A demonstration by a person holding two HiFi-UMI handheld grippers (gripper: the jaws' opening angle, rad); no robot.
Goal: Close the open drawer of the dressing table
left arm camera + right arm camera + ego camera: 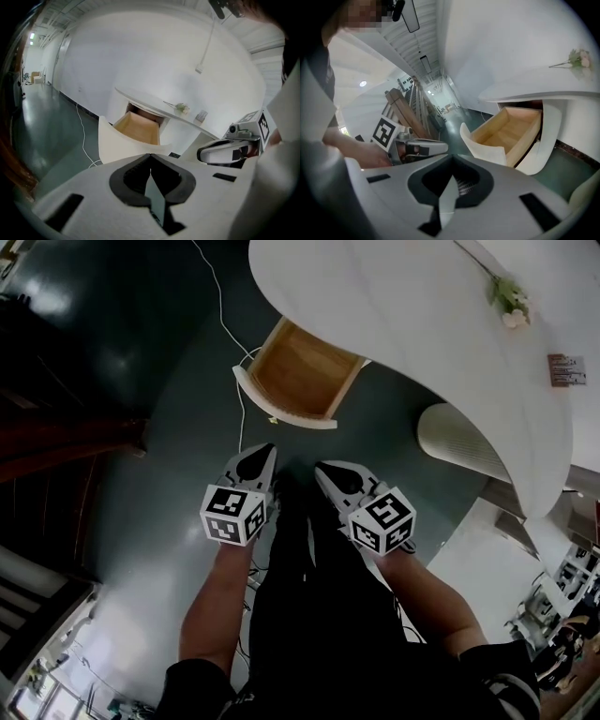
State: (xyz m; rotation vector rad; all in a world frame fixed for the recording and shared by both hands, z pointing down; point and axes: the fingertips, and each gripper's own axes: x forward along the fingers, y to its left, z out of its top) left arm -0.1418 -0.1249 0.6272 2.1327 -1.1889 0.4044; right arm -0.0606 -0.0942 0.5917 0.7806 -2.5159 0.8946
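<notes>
left gripper (pixel 269 449), smooth white shell with black-padded jaws pressed together on nothing, hovers beside right gripper (pixel 318 467), likewise closed and empty. ahead of both tips, well apart, the drawer (pixel 300 376) stands pulled out: a pale wood box with a curved white front, under the rounded white dressing table (pixel 422 324).

A white counter (pixel 403 324) has a drawer (pixel 298 376) of pale wood with a white front. The glossy floor (pixel 159 409) is dark green, crossed by a white cable (pixel 221 310). The flower (pixel 509 298) is pale pink with green leaves. The left hand-held gripper (pixel 267 449) and right hand-held gripper (pixel 321 468) are white and black, with black-and-white square markers.
</notes>
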